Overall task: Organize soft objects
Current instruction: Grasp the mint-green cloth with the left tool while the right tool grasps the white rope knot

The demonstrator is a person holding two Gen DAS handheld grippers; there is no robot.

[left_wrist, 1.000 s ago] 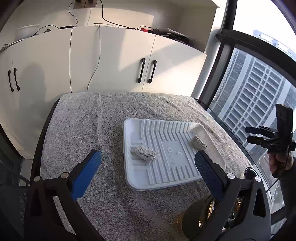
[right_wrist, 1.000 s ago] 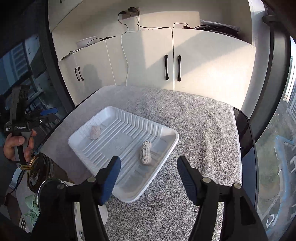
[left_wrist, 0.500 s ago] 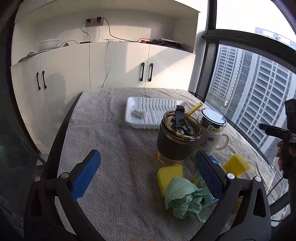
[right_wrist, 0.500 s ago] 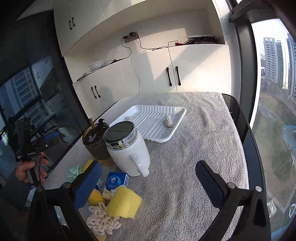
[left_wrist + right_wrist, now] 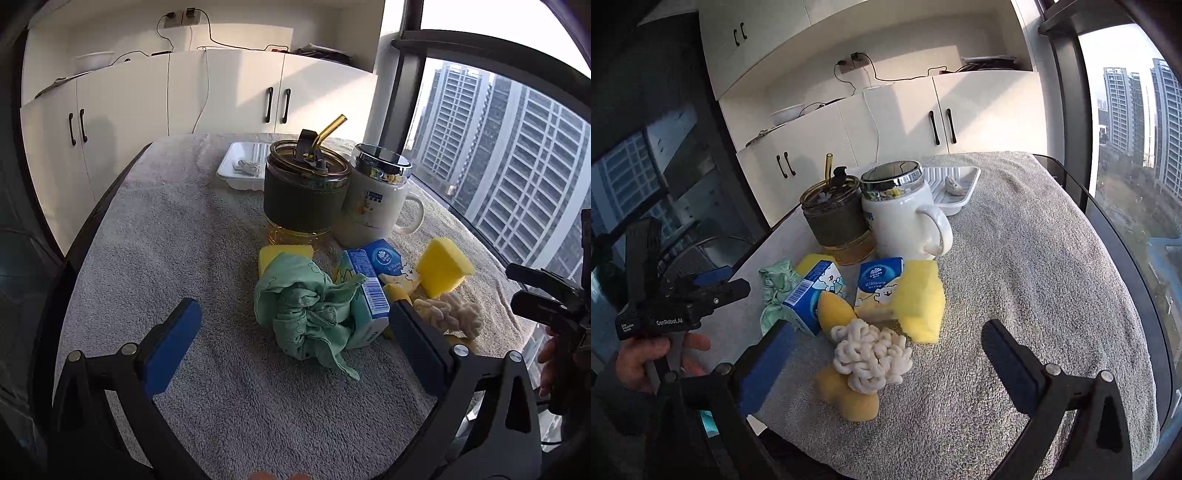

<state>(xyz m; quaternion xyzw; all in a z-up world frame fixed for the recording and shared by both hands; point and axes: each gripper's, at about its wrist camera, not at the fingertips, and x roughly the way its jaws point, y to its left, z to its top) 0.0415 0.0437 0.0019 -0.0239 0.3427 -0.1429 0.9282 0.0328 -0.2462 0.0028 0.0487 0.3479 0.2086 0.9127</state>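
On the near part of the towel-covered worktop (image 5: 155, 229) lies the heap I am sorting: a crumpled green cloth (image 5: 306, 310), yellow sponges (image 5: 919, 299), two blue tissue packs (image 5: 877, 286) and a cream knotted rope toy (image 5: 870, 356). My left hand-held gripper (image 5: 295, 339) hangs over the cloth with its blue pads spread wide and gripping nothing. My right hand-held gripper (image 5: 886, 354) has just been opening; its jaws now stand fully apart around the rope toy, not touching it. Behind the heap stand a dark tumbler (image 5: 306, 192) with a straw and a white mug (image 5: 376, 203), touching. Farther off, the white tray (image 5: 956, 184) holds small pale rolled pieces.
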